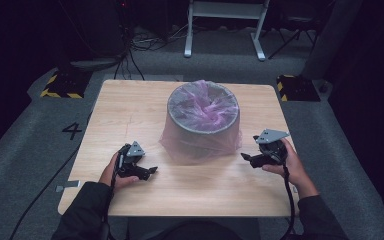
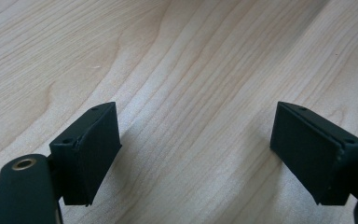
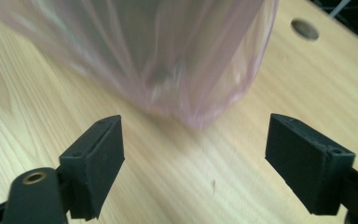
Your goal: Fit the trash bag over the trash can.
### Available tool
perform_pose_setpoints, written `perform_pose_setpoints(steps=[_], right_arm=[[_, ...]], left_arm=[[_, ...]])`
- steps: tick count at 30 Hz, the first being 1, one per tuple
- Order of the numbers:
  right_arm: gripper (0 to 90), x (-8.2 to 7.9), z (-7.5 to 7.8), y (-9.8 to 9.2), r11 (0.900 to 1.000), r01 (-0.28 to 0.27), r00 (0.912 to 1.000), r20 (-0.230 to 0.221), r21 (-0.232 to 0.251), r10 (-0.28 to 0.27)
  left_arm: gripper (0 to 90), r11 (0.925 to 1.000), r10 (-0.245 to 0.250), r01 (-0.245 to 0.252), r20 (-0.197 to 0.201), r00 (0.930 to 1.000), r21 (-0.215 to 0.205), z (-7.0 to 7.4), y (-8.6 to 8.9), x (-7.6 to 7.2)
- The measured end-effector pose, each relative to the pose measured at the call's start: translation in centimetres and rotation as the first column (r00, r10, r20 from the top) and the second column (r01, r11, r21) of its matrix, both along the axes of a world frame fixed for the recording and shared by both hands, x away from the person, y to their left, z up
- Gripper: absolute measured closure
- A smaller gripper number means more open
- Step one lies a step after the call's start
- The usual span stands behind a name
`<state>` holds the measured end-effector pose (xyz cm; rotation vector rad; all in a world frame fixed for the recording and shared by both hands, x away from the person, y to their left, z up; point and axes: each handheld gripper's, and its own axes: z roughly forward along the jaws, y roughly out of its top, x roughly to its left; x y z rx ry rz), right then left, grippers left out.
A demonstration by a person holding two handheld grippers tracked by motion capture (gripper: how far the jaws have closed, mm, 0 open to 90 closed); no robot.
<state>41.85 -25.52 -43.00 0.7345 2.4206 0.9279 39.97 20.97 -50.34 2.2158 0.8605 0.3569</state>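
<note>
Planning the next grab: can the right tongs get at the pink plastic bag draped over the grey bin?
Probably yes. The right tongs stand open beside the pink plastic bag, pointing at its lower edge, with bare wooden table between them.

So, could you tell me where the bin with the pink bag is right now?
In the high view the bin stands mid-table toward the far edge, between the left gripper and the right gripper, touching neither.

**Bright tabletop, dark room**

In the high view the tabletop (image 1: pixel 130 107) is evenly lit from above while the floor beyond its far edge sinks into near black. The picture is soft and grainy. In the right gripper view the pink bag (image 3: pixel 168 51) is blurred; wood grain stays sharp in the left gripper view, with soft shadows beneath the jaws.
</note>
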Motion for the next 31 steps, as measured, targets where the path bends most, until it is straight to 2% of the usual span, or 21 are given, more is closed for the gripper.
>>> perform_pose_setpoints(steps=[4, 10, 13, 16, 18, 22, 31], right_arm=[[19.8, -0.2, -1.7, -0.7, 1.000, 0.011, 0.9994, -0.034, -0.021, -0.012], [19.8, -0.7, -4.3, -1.7, 0.999, 0.030, 0.9955, -0.090, -0.023, -0.032], [19.8, -1.1, -5.4, -2.4, 1.000, 0.019, 0.9929, -0.118, 0.020, -0.016], [18.8, -1.4, -6.3, -2.9, 0.999, 0.028, 0.9906, -0.135, 0.035, -0.023], [18.9, -1.7, -6.7, -3.4, 0.996, 0.039, 0.9882, -0.151, 0.082, -0.026], [16.0, -1.9, -7.2, -4.3, 0.989, 0.072, 0.9867, -0.154, 0.132, -0.052], [15.6, -2.1, -7.3, -4.4, 0.986, 0.091, 0.9870, -0.144, 0.141, -0.070]], left_arm=[[15.6, 1.0000, 0.000, 0.000, 0.000, 1.0000, 0.000, 0.0, 0.0, 0.0], [15.6, 1.0000, 0.000, 0.000, 0.000, 1.0000, 0.000, 0.0, 0.0, 0.0], [15.6, 1.0000, 0.000, 0.000, 0.000, 1.0000, 0.001, 0.0, 0.0, 0.0], [15.6, 1.0000, 0.000, 0.000, 0.000, 1.0000, 0.000, 0.0, 0.0, 0.0], [15.6, 1.0000, 0.000, 0.000, -0.001, 1.0000, 0.000, 0.0, 0.0, 0.0], [15.6, 1.0000, -0.001, 0.001, -0.001, 1.0000, 0.000, 0.0, 0.0, 0.0], [15.4, 1.0000, -0.002, 0.002, -0.003, 1.0000, 0.001, 0.0, 0.0, 0.0]])
